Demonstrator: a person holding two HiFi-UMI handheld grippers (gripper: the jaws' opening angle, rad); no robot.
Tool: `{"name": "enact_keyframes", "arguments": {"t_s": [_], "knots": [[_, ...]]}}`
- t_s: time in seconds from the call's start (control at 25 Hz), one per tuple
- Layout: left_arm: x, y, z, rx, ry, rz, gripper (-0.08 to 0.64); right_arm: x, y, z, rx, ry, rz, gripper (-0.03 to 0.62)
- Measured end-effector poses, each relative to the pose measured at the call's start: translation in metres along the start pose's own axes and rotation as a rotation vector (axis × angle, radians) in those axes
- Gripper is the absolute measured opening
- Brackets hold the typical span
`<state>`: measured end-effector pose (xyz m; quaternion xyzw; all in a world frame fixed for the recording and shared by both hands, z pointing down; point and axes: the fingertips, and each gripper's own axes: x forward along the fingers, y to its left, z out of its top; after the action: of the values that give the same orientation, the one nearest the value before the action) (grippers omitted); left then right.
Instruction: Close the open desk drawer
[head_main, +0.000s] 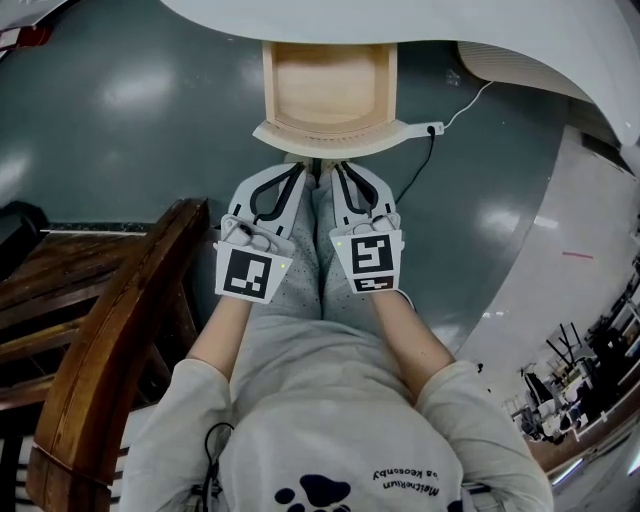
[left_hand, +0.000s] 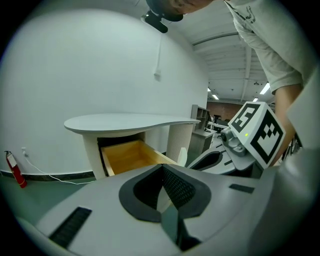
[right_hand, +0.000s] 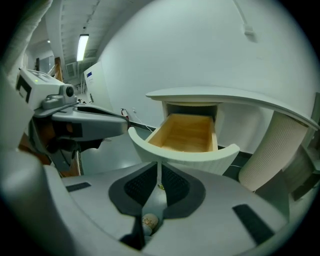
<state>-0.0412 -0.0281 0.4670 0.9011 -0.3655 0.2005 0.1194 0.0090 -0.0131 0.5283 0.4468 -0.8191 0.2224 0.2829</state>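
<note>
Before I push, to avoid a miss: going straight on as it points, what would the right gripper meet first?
Most likely the curved white drawer front, directly ahead of the right gripper; nothing shows between them, though depth is unclear.

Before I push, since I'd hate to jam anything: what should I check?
1. Drawer open and empty inside: ok.
2. Nothing sticking out over its sides: ok.
3. Left gripper shut, empty: ok.
4. Right gripper shut, empty: ok.
5. Either gripper touching the front: cannot tell.
6. Cable lies on the floor right of the drawer, not across it: ok.
</note>
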Motion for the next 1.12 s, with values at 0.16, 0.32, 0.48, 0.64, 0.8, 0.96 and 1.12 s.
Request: {"name": "enact_keyframes", "arguments": {"t_s": [0.16,0.32,0.48,0.64,0.8,0.96,1.12], "knots": [[0.006,-0.004,-0.009,0.011,0.018,-0.021,0.006,0.012,0.0,-0.015,0.028,0.045,-0.006,0.02],[0.01,-0.007,-0.018,0.01,0.039,-0.035,0.006,0.02,-0.002,-0.028,0.084,0.083,-0.015,0.027],[0.014,-0.011,-0.026,0.005,0.05,-0.051,0.006,0.029,-0.002,-0.04,0.108,0.119,-0.016,0.08],[0.016,-0.011,-0.037,-0.006,0.068,-0.054,0.006,0.038,-0.002,-0.05,0.114,0.153,-0.023,0.097],[0.017,-0.011,-0.045,-0.006,0.086,-0.055,0.006,0.046,-0.004,-0.058,0.123,0.177,-0.029,0.101],[0.018,-0.007,-0.05,-0.006,0.094,-0.055,0.006,0.054,-0.006,-0.064,0.12,0.201,-0.036,0.118],[0.02,-0.006,-0.057,-0.01,0.107,-0.059,0.006,0.065,-0.006,-0.069,0.146,0.23,-0.036,0.135]]}}
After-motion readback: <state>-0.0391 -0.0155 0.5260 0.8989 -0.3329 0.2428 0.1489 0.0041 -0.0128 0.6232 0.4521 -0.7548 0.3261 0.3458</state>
